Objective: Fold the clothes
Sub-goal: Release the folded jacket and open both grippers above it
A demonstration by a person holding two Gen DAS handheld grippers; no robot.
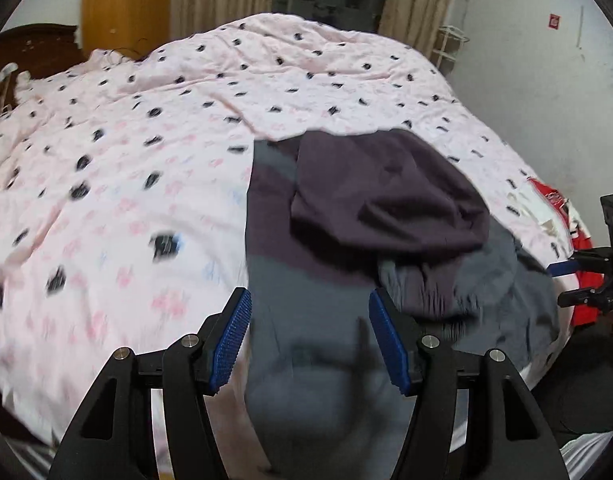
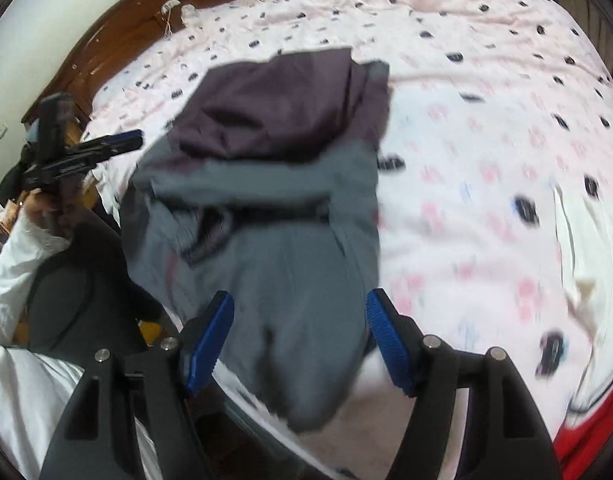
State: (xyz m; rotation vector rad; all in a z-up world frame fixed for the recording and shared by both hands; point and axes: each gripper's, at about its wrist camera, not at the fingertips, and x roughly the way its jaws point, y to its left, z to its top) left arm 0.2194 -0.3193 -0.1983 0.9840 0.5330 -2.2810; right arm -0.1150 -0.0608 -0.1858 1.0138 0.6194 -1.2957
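Observation:
A grey and dark purple garment lies rumpled on the pink patterned bedspread, its purple part folded over the grey. My left gripper is open and empty, just above the grey near end. My right gripper is open and empty over the same garment from the other side. The right gripper also shows at the right edge of the left wrist view, and the left gripper at the left of the right wrist view. Both views are blurred.
A red and white cloth lies at the bed's edge, also seen in the right wrist view. A dark wooden headboard stands behind the bed. Curtains and a white wall lie beyond.

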